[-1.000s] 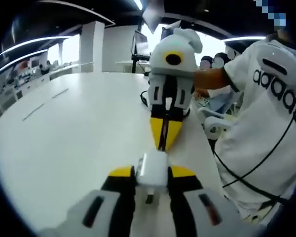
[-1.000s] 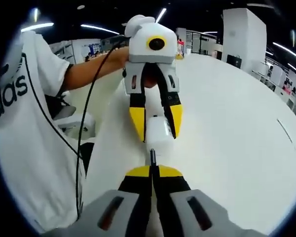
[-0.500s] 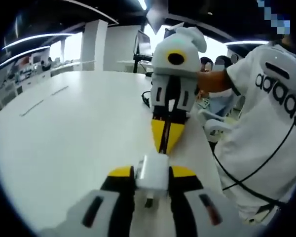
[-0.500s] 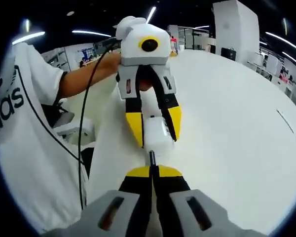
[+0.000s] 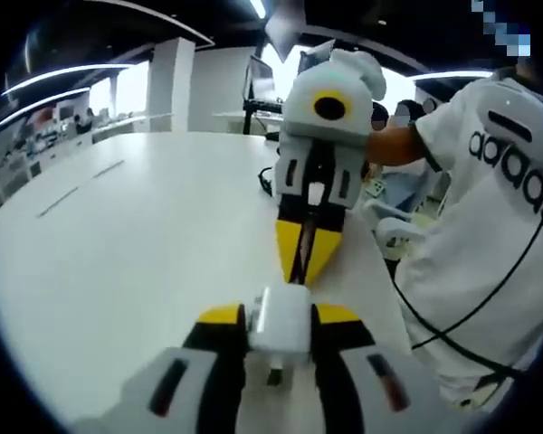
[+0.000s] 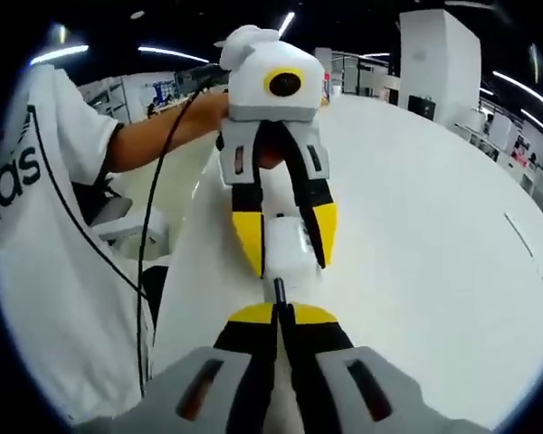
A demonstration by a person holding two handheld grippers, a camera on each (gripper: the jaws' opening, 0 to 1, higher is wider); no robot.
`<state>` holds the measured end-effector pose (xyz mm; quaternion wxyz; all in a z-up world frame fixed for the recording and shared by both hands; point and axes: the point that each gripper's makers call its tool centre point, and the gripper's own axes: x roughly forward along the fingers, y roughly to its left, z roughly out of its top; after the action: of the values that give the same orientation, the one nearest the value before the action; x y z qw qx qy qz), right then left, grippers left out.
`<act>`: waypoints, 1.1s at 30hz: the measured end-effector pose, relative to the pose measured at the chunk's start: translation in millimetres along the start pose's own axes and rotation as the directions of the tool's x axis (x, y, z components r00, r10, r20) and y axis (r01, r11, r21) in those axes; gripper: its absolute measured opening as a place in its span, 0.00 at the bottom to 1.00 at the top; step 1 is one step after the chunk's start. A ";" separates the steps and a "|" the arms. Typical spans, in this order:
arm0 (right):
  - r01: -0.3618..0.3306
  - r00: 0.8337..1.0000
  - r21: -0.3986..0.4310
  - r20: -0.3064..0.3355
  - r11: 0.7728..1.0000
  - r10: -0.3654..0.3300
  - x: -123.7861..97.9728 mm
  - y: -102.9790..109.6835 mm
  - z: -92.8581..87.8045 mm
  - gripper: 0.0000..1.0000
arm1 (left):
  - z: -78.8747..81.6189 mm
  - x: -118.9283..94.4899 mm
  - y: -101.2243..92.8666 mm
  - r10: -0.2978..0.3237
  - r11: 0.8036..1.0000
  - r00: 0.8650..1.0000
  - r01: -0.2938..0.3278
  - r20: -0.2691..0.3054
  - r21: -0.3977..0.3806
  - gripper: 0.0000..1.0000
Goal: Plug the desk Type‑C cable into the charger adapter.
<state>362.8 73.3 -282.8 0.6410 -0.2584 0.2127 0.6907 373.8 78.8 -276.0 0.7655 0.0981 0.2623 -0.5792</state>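
Observation:
My left gripper [image 5: 279, 316] is shut on a white charger adapter [image 5: 280, 321], held above the white desk [image 5: 136, 235]. Facing it, the right gripper [image 5: 304, 262] comes in tip to tip, its yellow jaws pressed together on a thin dark cable plug [image 5: 300, 271]. In the right gripper view, my right gripper [image 6: 279, 313] pinches the Type-C cable plug [image 6: 279, 291], whose metal tip touches the lower face of the adapter [image 6: 287, 250]. The left gripper [image 6: 285, 244] grips that adapter from the far side. Whether the plug is seated in the port is hidden.
A person in a white shirt [image 5: 498, 226] stands at the desk's edge, an arm [image 6: 158, 134] reaching to the left gripper. A black cord [image 6: 149, 262] hangs across the shirt. Office chairs [image 5: 394, 226] and a monitor [image 5: 258, 86] sit beyond the desk.
The right gripper has closed the small gap toward the adapter; the plug tip now meets the adapter's face. Both views have shifted slightly with the hands.

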 end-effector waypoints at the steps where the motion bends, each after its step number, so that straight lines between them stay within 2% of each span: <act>1: 0.002 1.000 -0.018 0.010 1.000 -0.002 -0.4 0.1 0.3 0.03 | 0.4 -0.5 0.2 -0.002 1.000 1.000 0.002 0.007 0.008 0.27; 9: 0.033 0.995 -0.027 0.094 0.999 -0.031 -6.5 0.2 -1.3 0.04 | 1.2 -4.0 3.0 0.001 1.000 0.999 -0.001 0.043 0.011 0.27; 14: 0.069 0.991 -0.009 0.117 0.998 -0.068 -25.9 -4.4 -6.5 0.05 | 5.0 -10.0 5.7 0.013 1.000 0.998 -0.014 0.061 0.006 0.26; 18: 0.116 0.983 0.025 0.137 0.993 -0.118 -50.6 -10.5 -12.5 0.05 | 5.8 -12.3 7.3 0.015 1.000 0.998 -0.015 0.064 0.006 0.26; 22: 0.180 0.976 0.058 0.116 0.982 -0.186 -75.9 -15.7 -30.1 0.05 | 5.4 -14.3 10.1 0.012 1.000 0.998 -0.013 0.064 0.005 0.26; 25: 0.227 0.968 0.089 0.092 0.970 -0.235 -96.3 -19.4 -49.8 0.05 | 5.2 -14.8 11.4 0.010 1.000 0.998 -0.010 0.070 0.004 0.26; 28: 0.266 0.959 0.112 0.069 0.957 -0.274 -109.7 -24.3 -65.2 0.05 | 5.4 -14.5 11.4 0.011 1.000 0.997 -0.011 0.074 0.003 0.26; 31: 0.277 0.956 0.118 0.062 0.953 -0.286 -112.9 -25.6 -69.0 0.06 | 5.4 -14.5 11.8 0.012 1.000 0.997 -0.012 0.075 0.002 0.26; 33: 0.302 0.949 0.134 0.051 0.944 -0.311 -120.7 -28.1 -77.8 0.06 | 5.5 -14.7 12.8 0.015 1.000 0.997 -0.015 0.077 0.004 0.26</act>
<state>402.7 -66.5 -266.1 0.7626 -0.2230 0.1896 0.5768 384.5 92.6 -265.8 0.7792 0.0793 0.2304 -0.5775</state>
